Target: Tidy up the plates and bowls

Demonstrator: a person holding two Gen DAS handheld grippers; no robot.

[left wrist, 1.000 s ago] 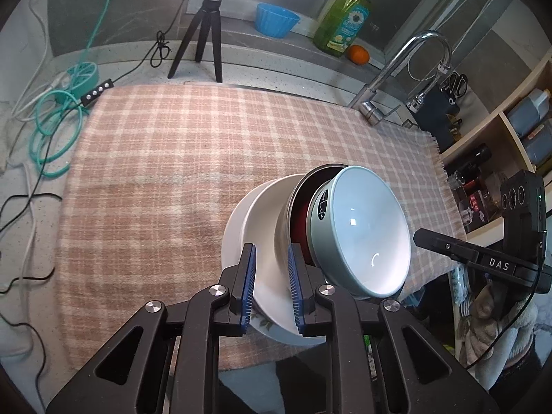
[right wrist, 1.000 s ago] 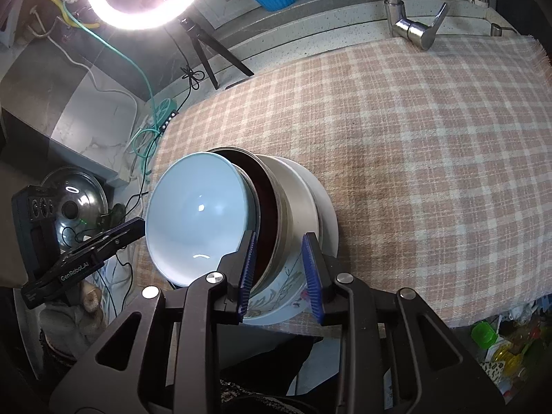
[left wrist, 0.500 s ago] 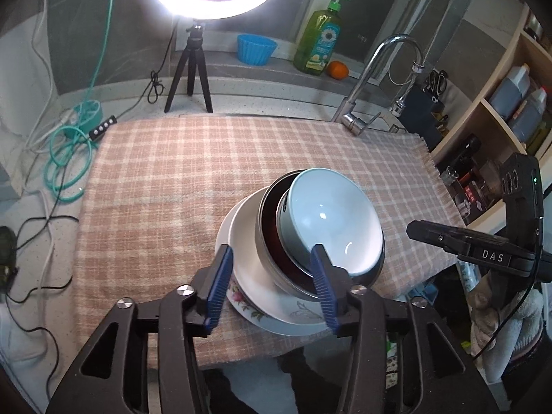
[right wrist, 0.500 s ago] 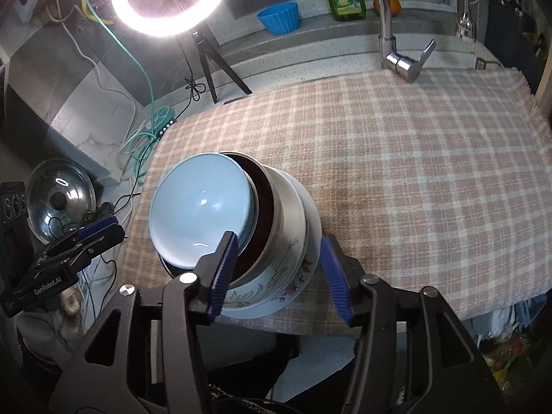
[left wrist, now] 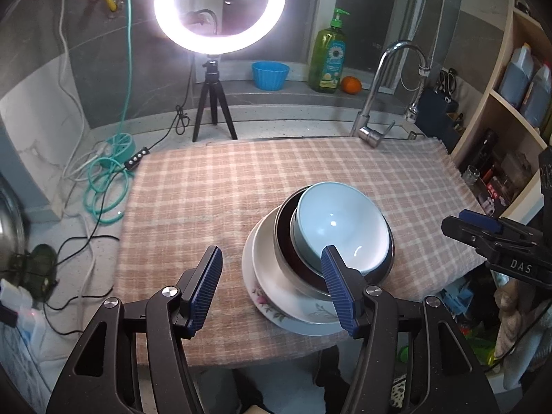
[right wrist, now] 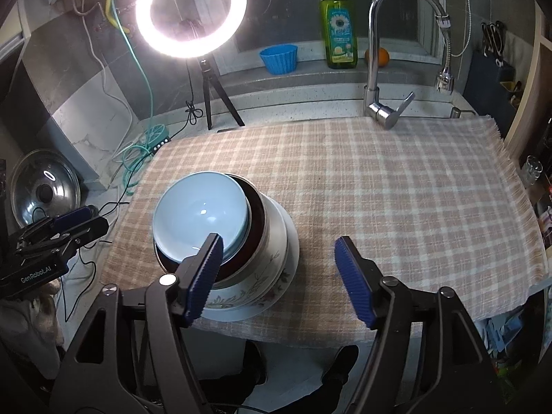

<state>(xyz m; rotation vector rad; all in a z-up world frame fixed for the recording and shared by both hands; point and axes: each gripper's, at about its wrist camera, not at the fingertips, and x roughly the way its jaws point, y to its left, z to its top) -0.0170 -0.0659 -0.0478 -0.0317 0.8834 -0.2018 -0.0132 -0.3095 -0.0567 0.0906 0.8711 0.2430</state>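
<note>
Stack looks done: light blue bowl nested in dark metal bowl on floral plate, near front edge of cloth-covered tabletop; left gripper and right gripper jaws opening, nothing held, nothing else left to sort.
</note>
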